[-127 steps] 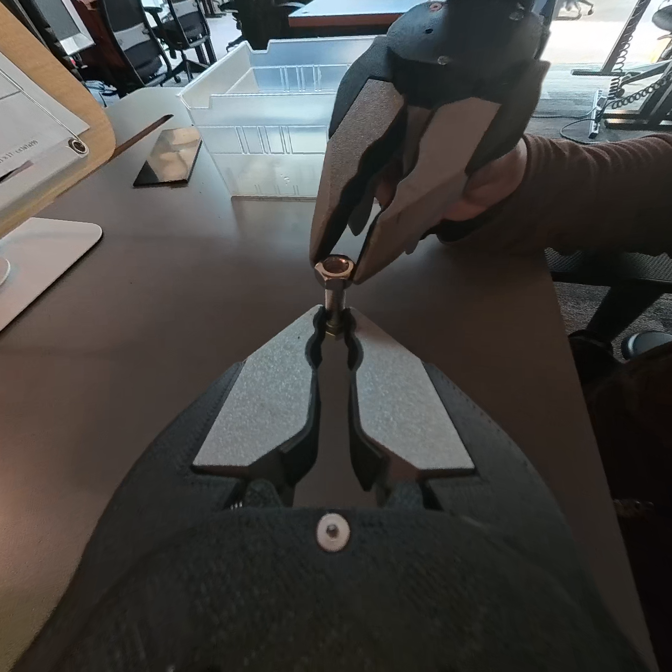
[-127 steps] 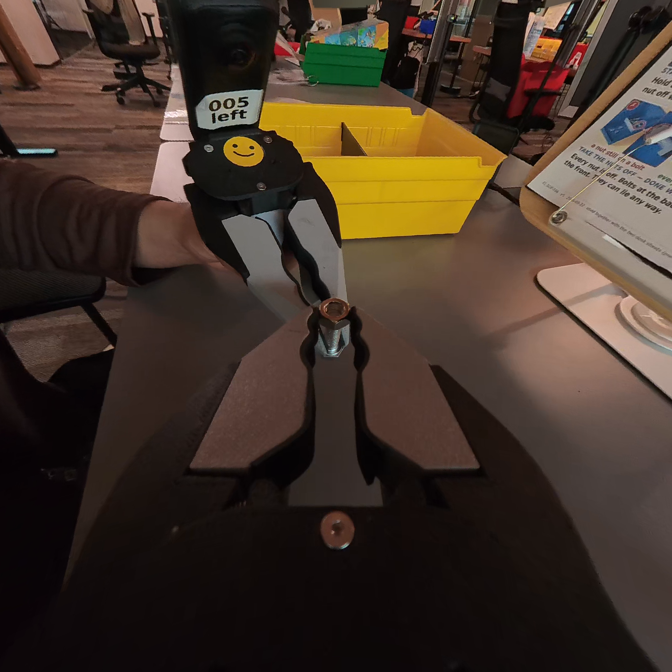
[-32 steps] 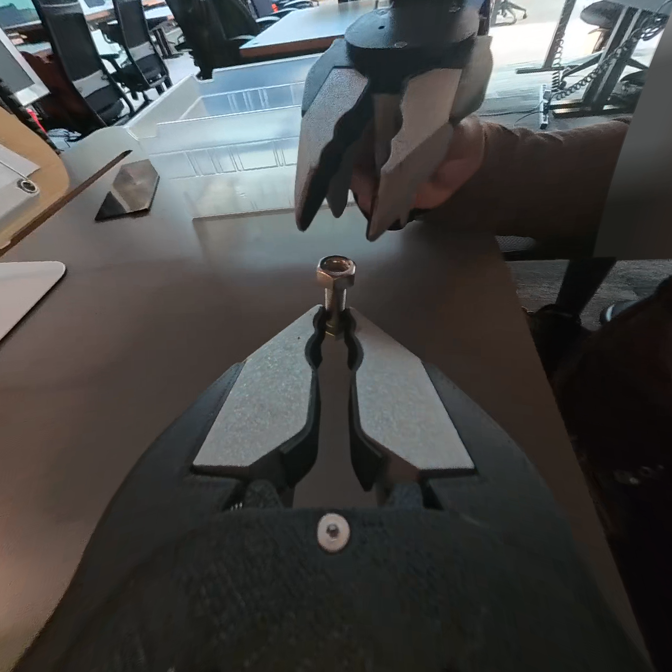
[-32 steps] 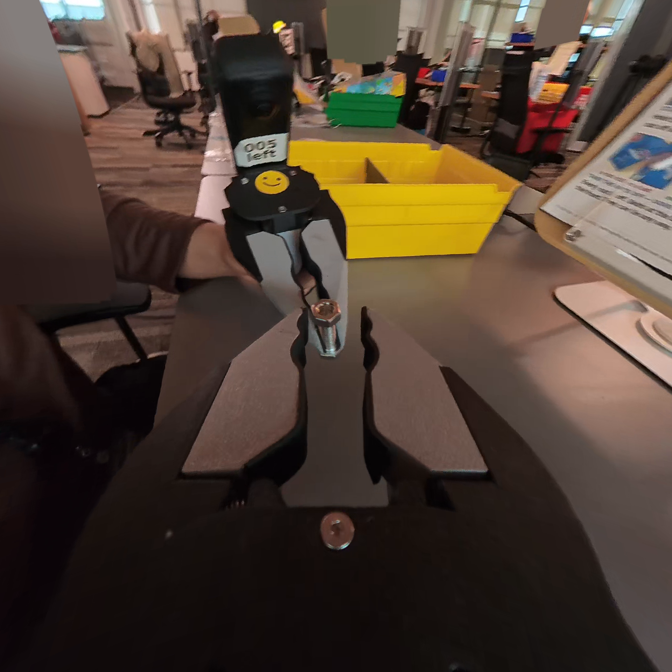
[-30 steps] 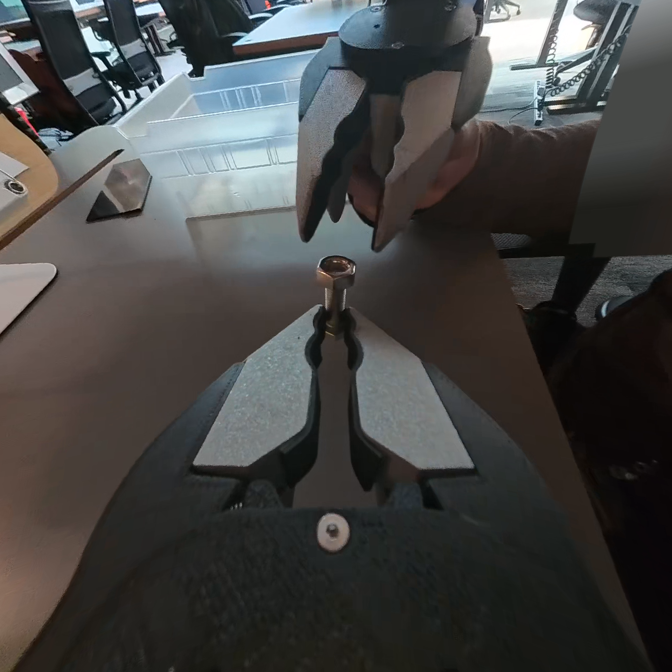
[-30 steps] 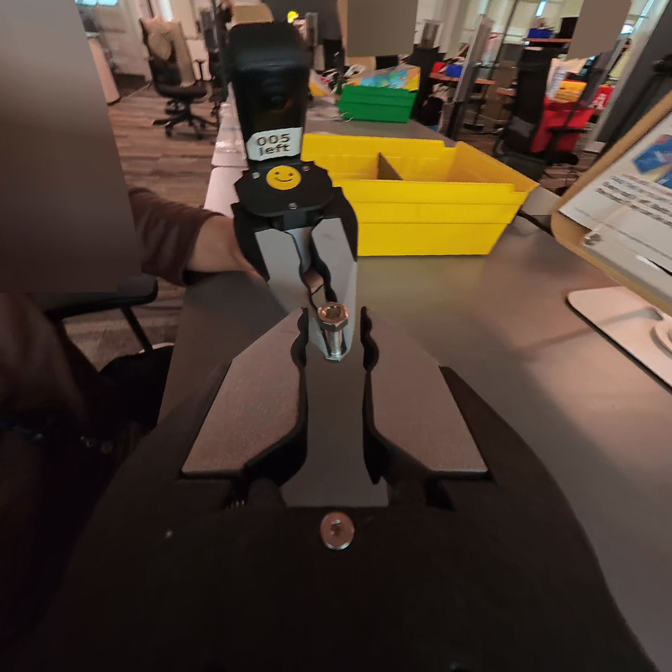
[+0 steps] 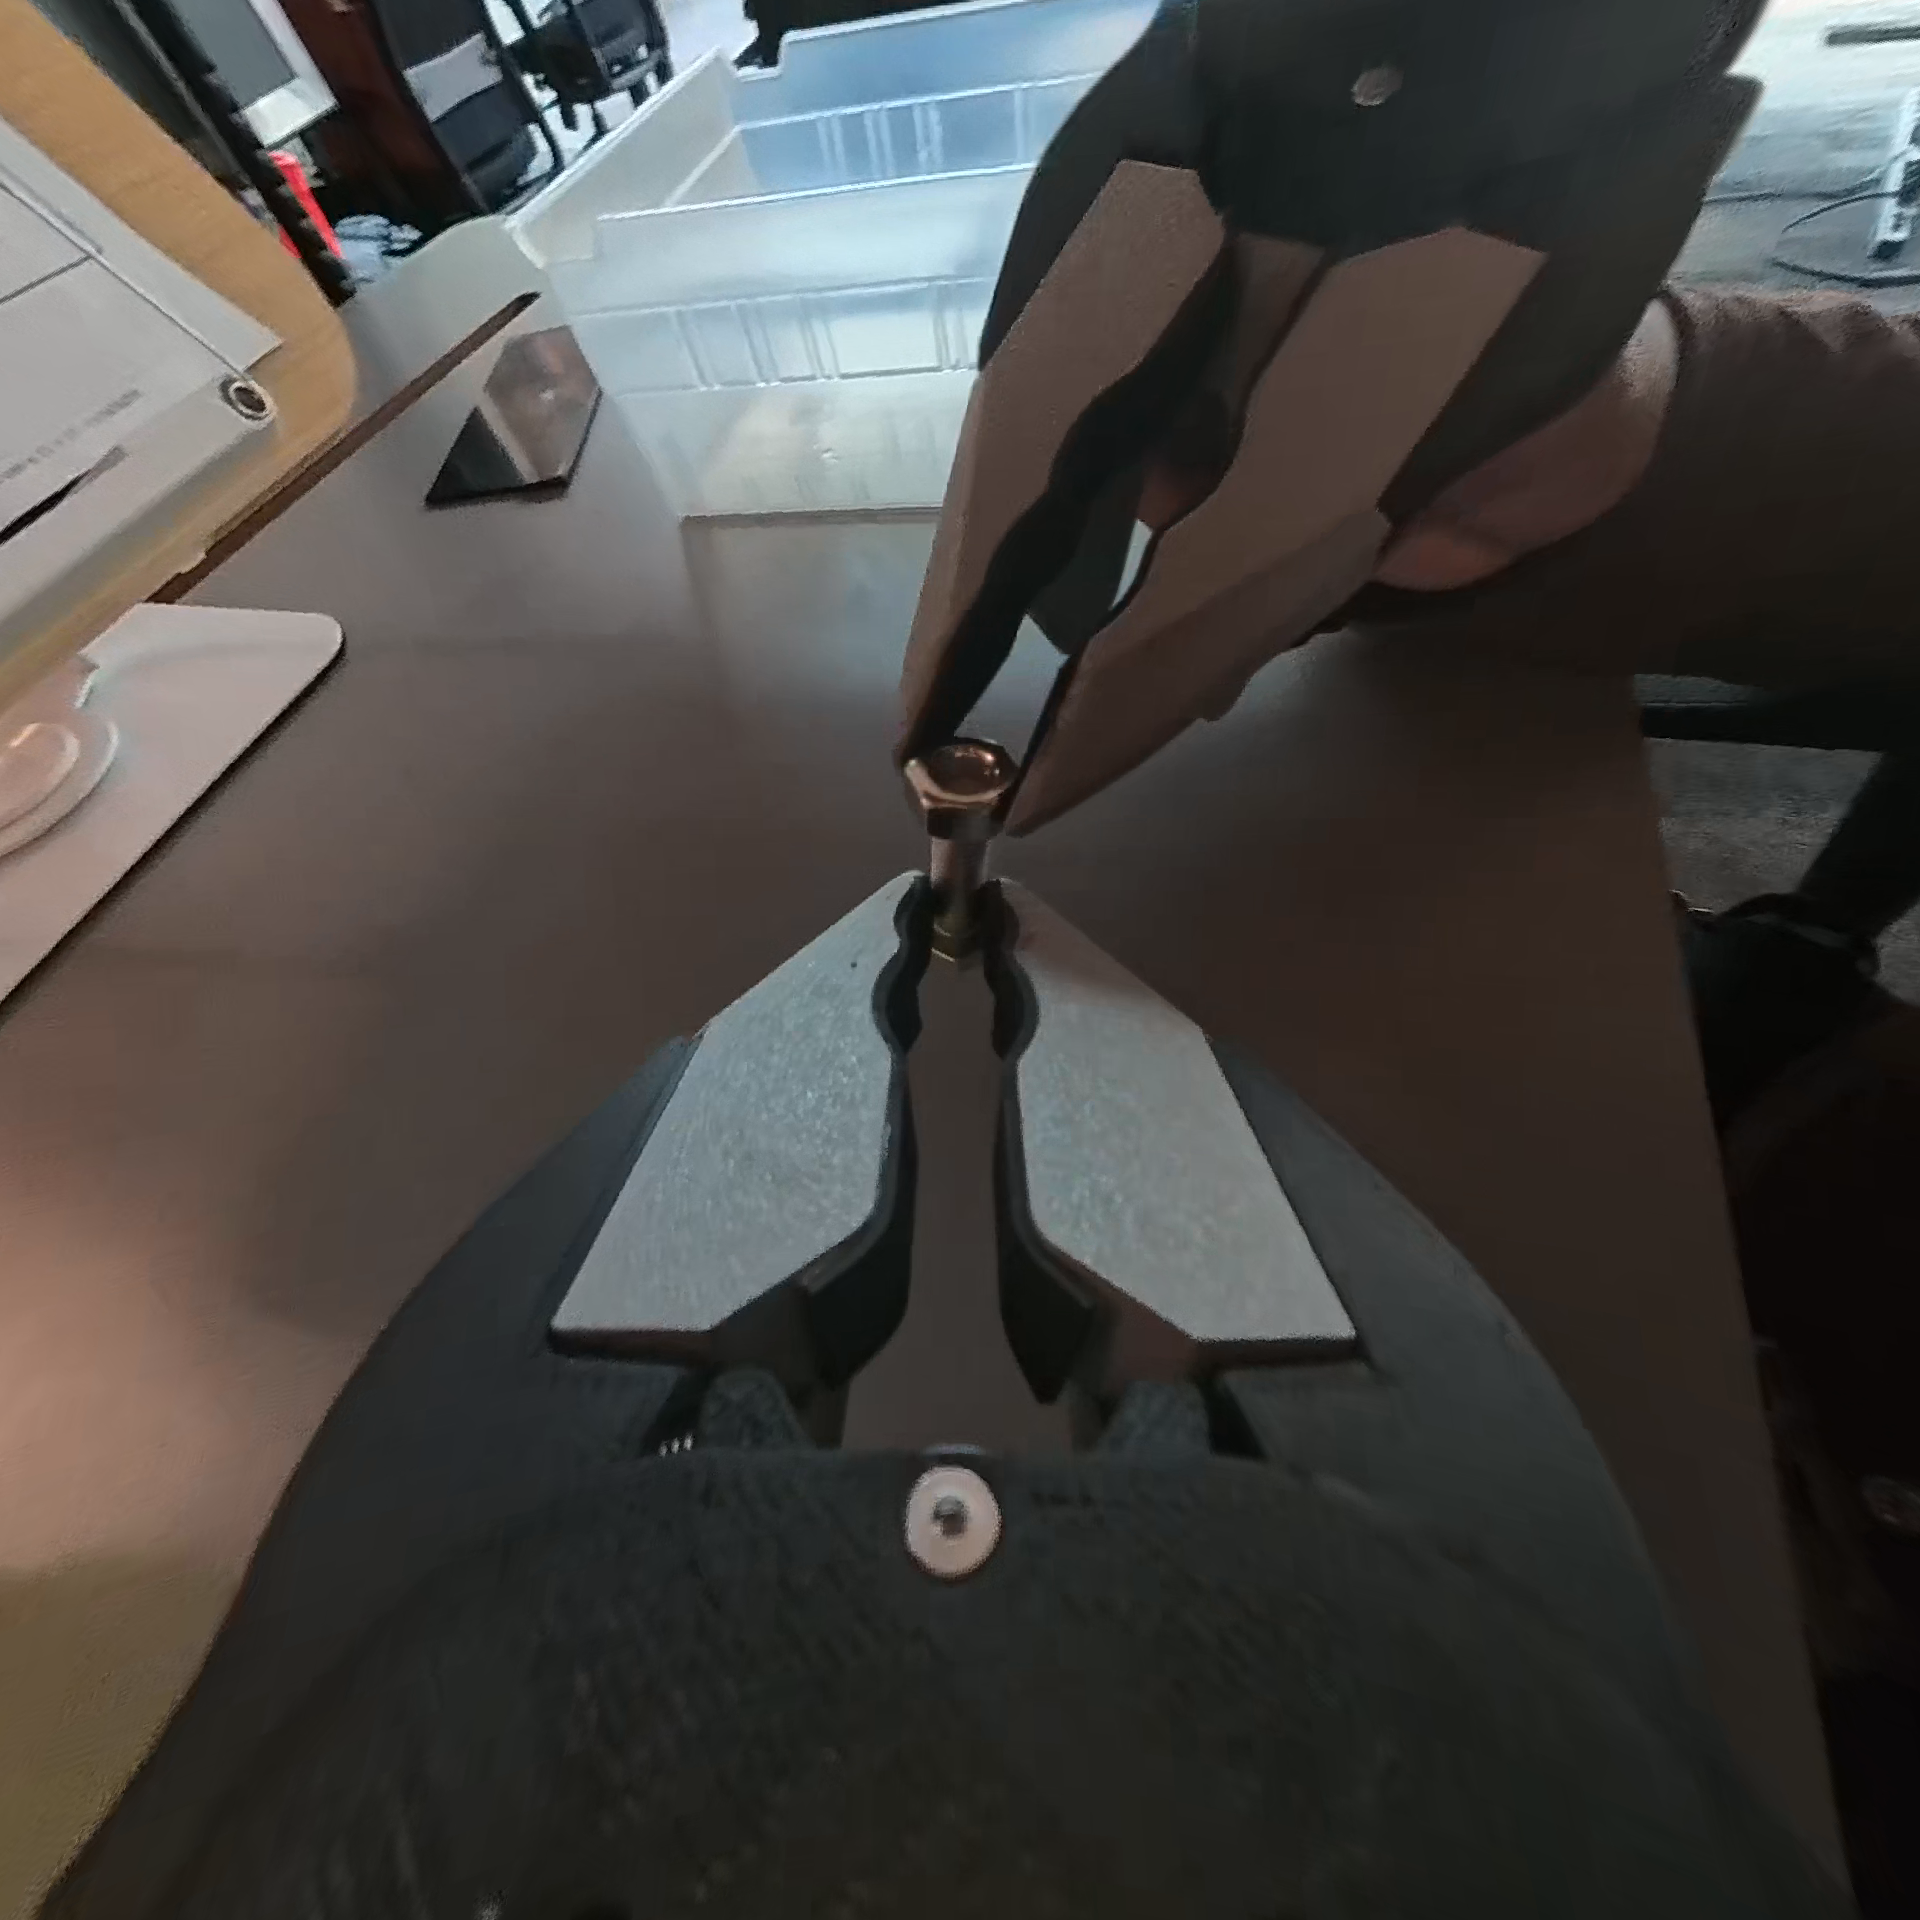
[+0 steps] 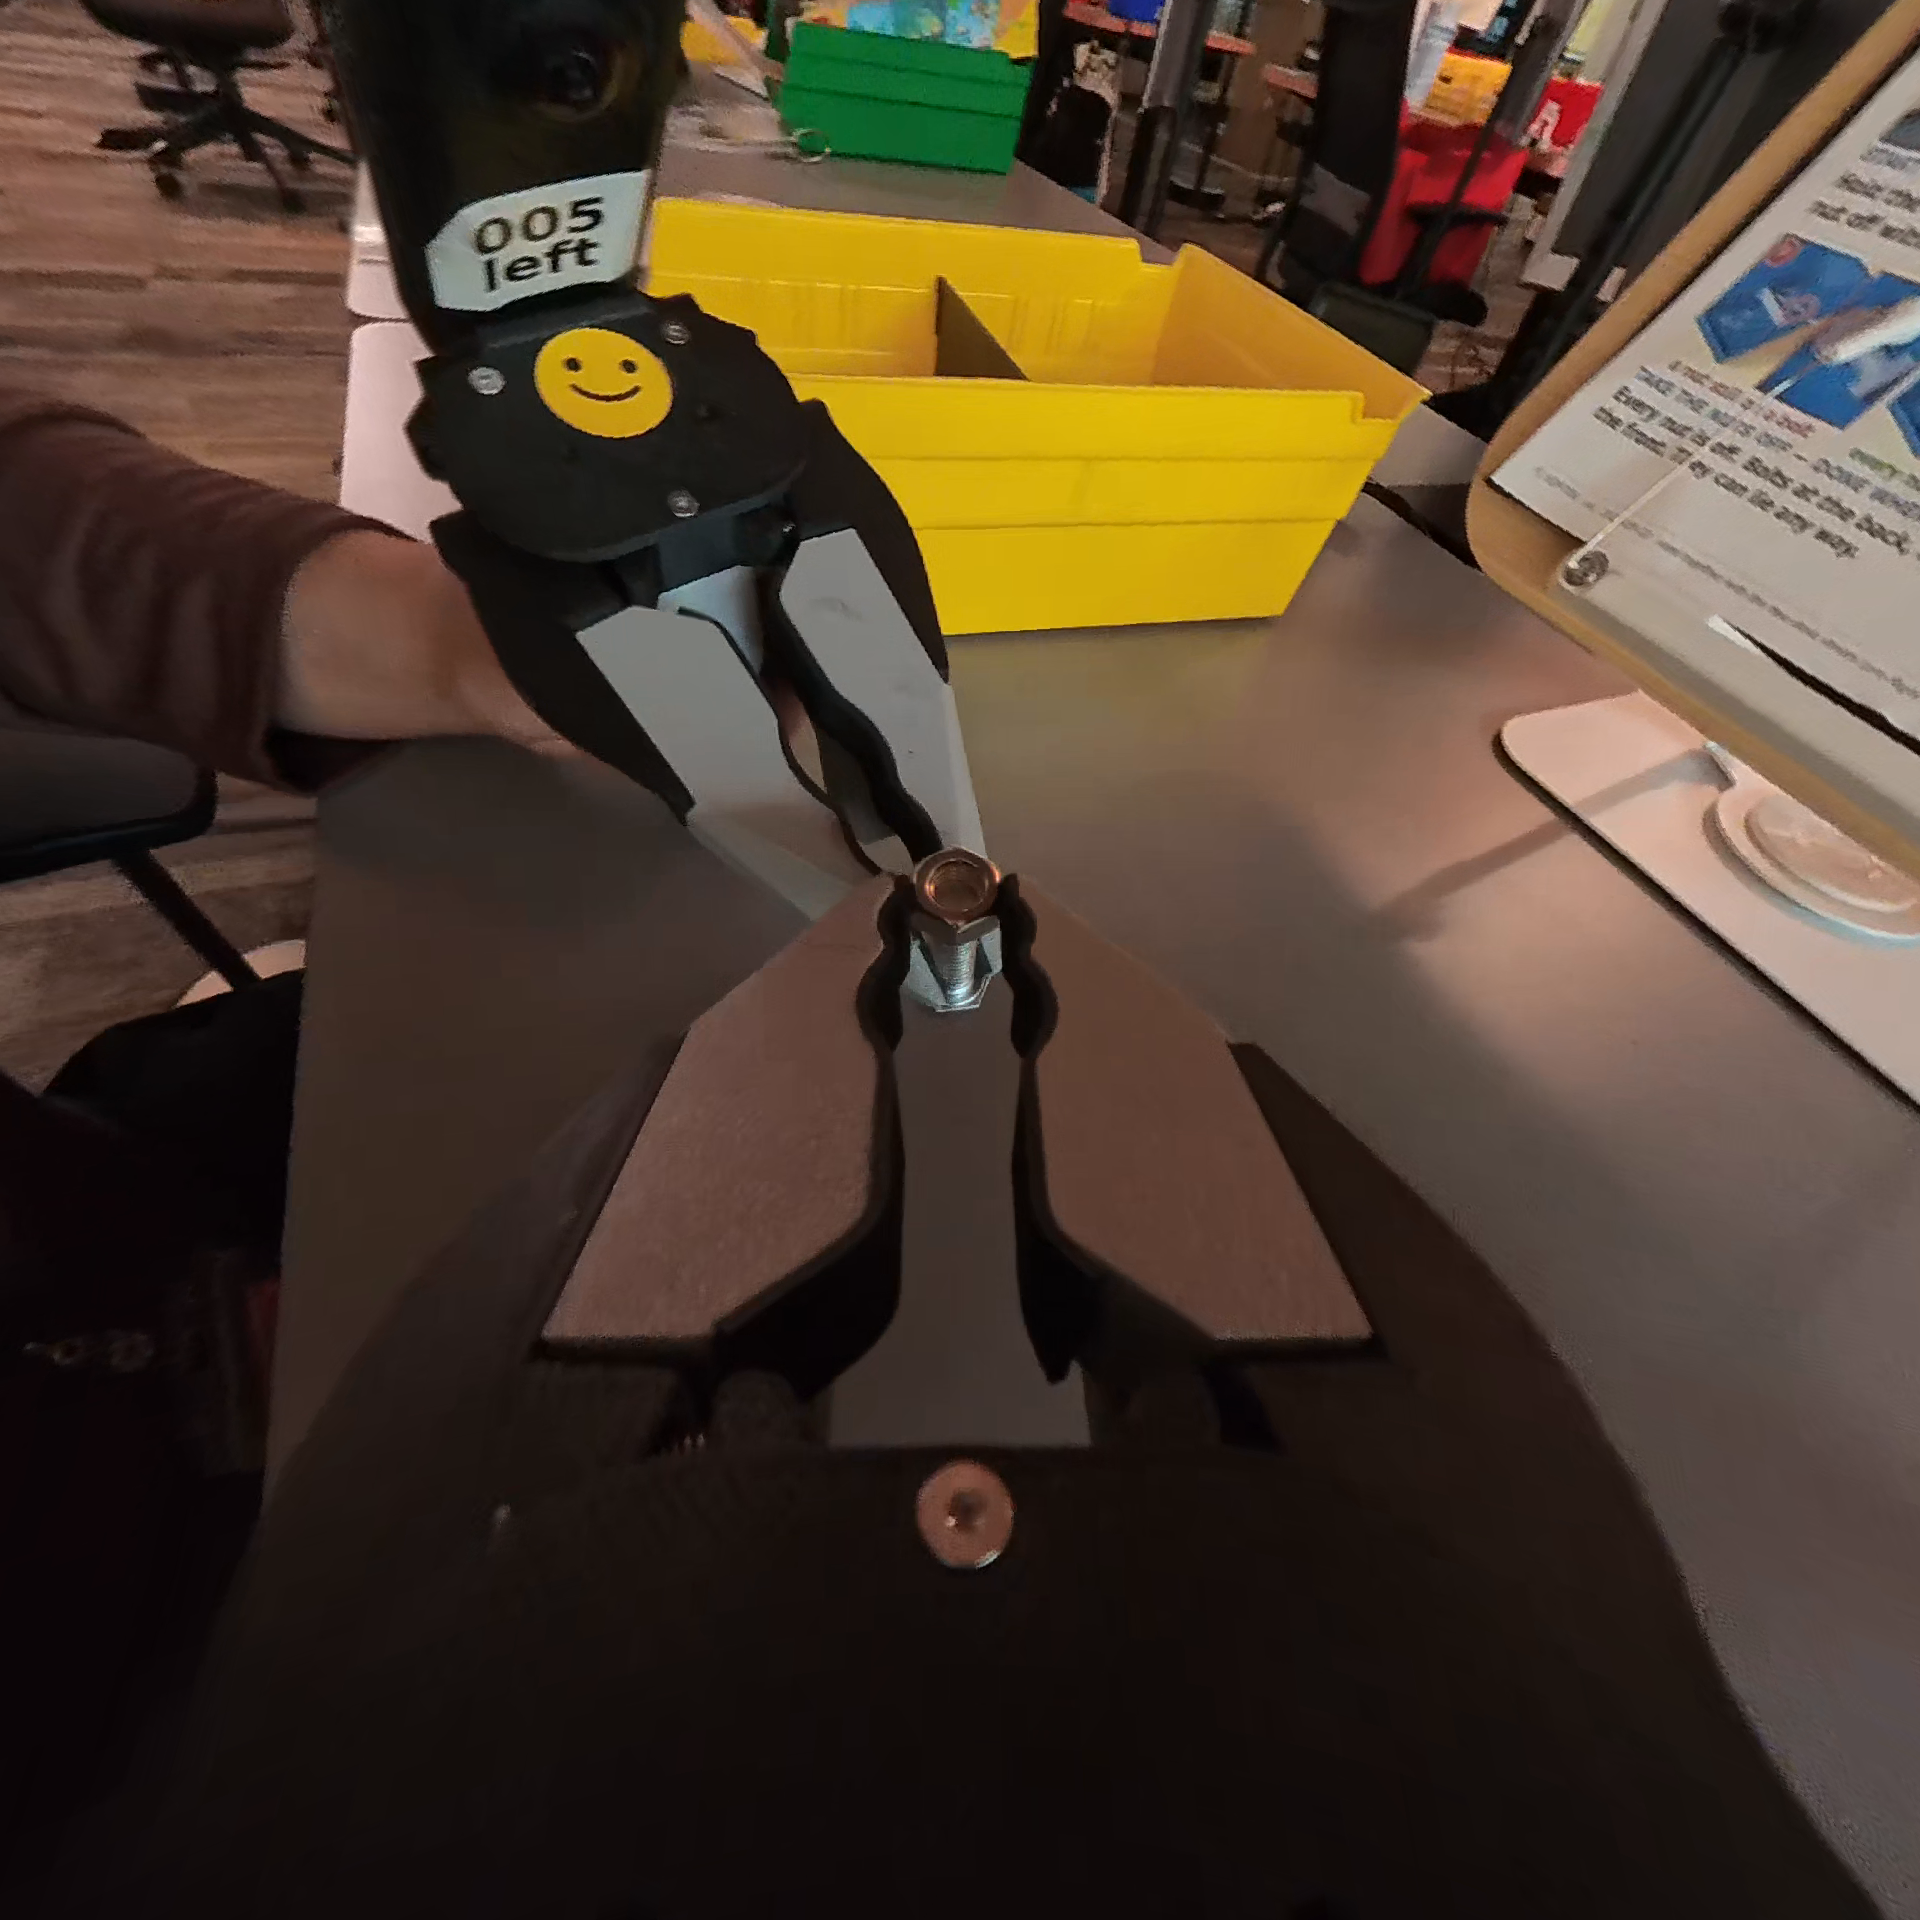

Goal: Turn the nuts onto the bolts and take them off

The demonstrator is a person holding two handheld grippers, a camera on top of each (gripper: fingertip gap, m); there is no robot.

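Note:
A silver bolt [image 7: 954, 864] stands upright with a brass-coloured nut [image 7: 958, 781] on its top end. My left gripper [image 7: 956, 920] is shut on the bolt's lower end, above the dark table [image 7: 520, 831]. My right gripper [image 7: 966, 784] reaches down from the upper right, its jaws closed on the nut. In the right wrist view the nut [image 8: 954, 888] sits between my right gripper's tips [image 8: 954, 912], with the threaded bolt [image 8: 948, 977] below it. The left gripper's fingers [image 8: 727, 727] slant in from the upper left; their tips are hidden.
A yellow divided bin [image 8: 1039, 488] and a green bin [image 8: 904, 104] stand behind. A clear bin [image 7: 810, 260] and a flat black plate [image 7: 520, 426] lie at the far side. An instruction board on a white stand [image 8: 1714, 416] is beside the work. The table edge [image 7: 1652, 935] runs close on the right. My left and right fingertips are right by each other.
The right gripper, open and held above the nut a second ago, has come down and closed on the nut. The left gripper still holds the bolt.

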